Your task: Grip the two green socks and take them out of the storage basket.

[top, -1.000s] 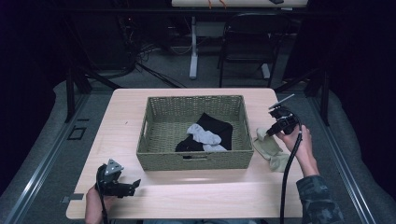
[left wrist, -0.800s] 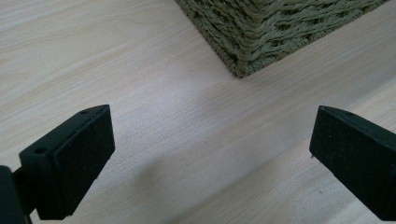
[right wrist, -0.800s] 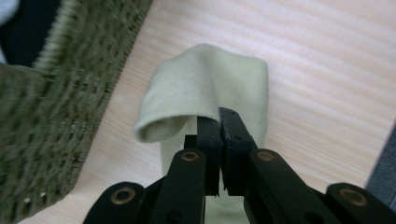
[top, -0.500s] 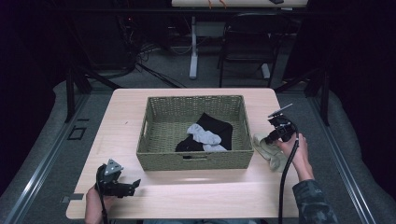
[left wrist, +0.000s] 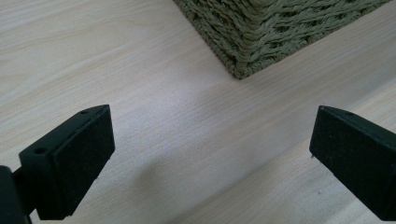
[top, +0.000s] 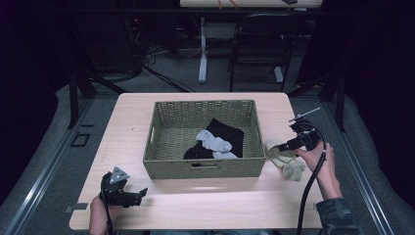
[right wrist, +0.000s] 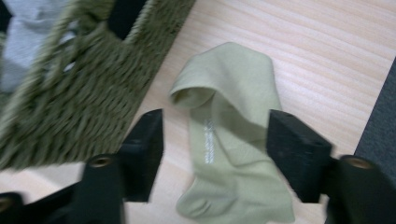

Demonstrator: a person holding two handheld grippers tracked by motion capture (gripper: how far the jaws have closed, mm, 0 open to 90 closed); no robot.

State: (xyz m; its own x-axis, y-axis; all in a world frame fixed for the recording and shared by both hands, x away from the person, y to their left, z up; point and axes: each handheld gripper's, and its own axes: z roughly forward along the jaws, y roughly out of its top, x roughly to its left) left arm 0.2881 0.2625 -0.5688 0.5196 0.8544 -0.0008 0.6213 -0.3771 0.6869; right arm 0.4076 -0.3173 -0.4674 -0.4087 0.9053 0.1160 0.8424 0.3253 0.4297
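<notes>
A pale olive-green sock (right wrist: 233,140) lies on light wood-grain table (top: 195,205) beside an olive woven basket (top: 205,166) holding grey and black socks (top: 215,139).

Right tongs (top: 285,145) newly opened, lower

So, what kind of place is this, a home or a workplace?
Probably a lab or workshop, not a home. Behind the light wooden table stand a white-legged desk and a dark chair, with loose black cables on the grey floor.

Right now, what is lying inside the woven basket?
Inside the woven basket lie a grey sock and a black garment, the grey one partly on top. What lies under them is covered, and the near wall hides part of the floor.
</notes>
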